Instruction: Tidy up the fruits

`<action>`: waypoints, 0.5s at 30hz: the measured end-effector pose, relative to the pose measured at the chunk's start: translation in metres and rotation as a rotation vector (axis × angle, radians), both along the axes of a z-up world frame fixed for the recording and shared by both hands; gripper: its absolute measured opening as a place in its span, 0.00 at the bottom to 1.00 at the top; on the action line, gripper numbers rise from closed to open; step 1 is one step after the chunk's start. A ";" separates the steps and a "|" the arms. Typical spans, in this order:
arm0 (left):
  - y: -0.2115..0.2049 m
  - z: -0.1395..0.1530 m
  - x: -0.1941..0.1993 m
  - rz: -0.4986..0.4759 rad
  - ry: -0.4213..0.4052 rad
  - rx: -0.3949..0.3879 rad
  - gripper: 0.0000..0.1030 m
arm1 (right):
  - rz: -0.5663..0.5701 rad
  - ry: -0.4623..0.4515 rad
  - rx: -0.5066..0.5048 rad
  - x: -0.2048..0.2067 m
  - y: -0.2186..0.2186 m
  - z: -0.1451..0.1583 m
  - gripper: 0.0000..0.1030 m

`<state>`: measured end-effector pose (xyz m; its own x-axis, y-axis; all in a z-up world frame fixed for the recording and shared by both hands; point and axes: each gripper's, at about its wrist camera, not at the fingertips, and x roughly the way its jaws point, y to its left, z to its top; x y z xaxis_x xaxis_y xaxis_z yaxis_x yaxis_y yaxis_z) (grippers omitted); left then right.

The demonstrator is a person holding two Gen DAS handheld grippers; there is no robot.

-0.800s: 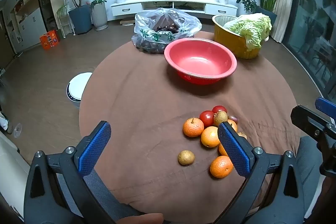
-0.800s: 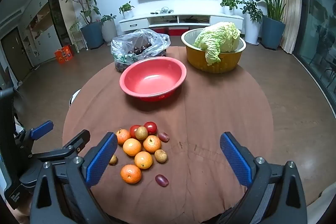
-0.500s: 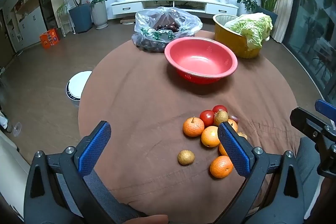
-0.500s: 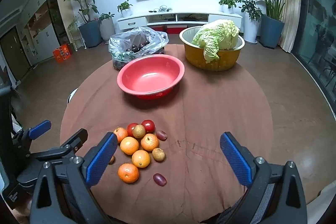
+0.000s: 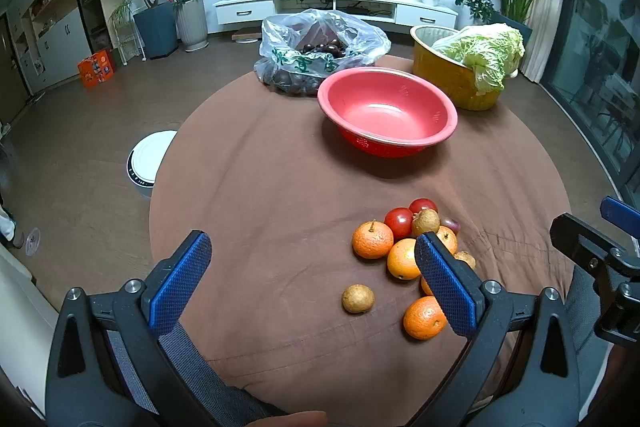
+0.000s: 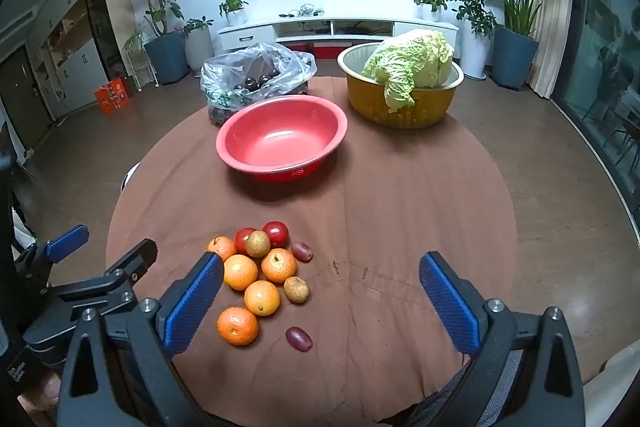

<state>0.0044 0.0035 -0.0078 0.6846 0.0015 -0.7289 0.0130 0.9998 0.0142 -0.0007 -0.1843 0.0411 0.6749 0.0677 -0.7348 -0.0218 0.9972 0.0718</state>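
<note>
- Left wrist view: I see the fruit pile (image 5: 408,251) of oranges, red tomatoes and brown longans on the brown table (image 5: 256,195), near edge, before the empty red bowl (image 5: 387,111). My left gripper (image 5: 312,267) stands wide apart, holding nothing.
- Right wrist view: only here two purple grapes (image 6: 299,338) show. My right gripper (image 6: 320,283) gapes wide, empty.

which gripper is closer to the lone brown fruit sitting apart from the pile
Left. The lone brown fruit lies between the open left gripper fingers; the right gripper hangs off to its right, past the pile.
</note>
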 end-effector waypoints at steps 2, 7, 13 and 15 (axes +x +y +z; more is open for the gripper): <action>0.000 0.000 0.001 0.000 0.000 0.001 1.00 | -0.002 0.005 -0.001 0.000 0.000 0.000 0.97; 0.000 0.000 0.001 0.000 -0.001 -0.001 1.00 | -0.007 0.015 -0.009 0.000 0.000 -0.002 0.97; 0.000 0.000 0.000 0.001 0.000 -0.001 1.00 | -0.010 0.026 -0.011 0.000 -0.001 -0.005 0.97; 0.000 -0.001 0.000 0.001 0.000 -0.001 1.00 | -0.009 0.029 -0.011 -0.001 -0.001 -0.006 0.97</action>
